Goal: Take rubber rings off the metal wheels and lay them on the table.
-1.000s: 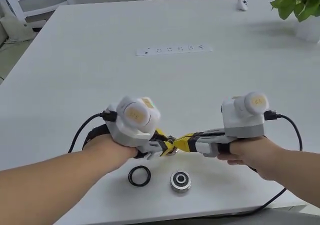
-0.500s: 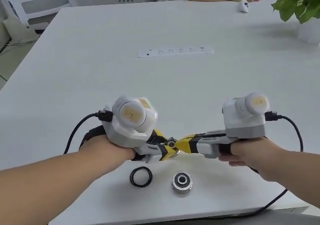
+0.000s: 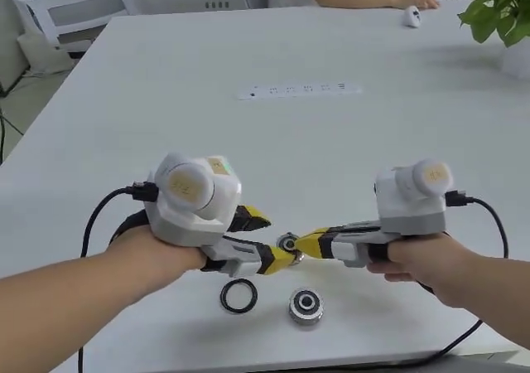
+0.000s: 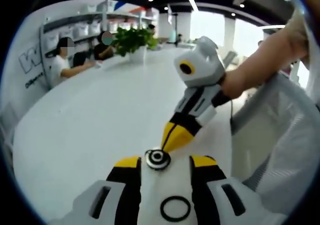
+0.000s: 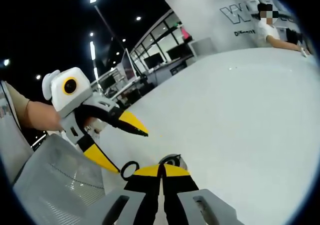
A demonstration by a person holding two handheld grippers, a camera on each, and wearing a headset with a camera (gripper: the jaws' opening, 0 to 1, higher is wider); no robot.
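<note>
In the head view, the left gripper (image 3: pixel 272 239) is placed at lower left and the right gripper (image 3: pixel 300 245) at lower right, with their tips brought together just below the frame's centre, above the table (image 3: pixel 166 99). A metal wheel (image 3: pixel 288 243) is held between the tips, pinched at the right gripper's tip, with the left gripper's jaws set apart around it. Below this, near the bottom edge, a rubber ring (image 3: pixel 238 295) is laid flat on the table — a second wheel (image 3: pixel 305 304) is set just to its right, not touching it. A power strip (image 3: pixel 300 89) is laid above centre. A plant (image 3: pixel 497 12) is placed at upper right and a chair (image 3: pixel 41 8) at upper left, beyond the table.
</note>
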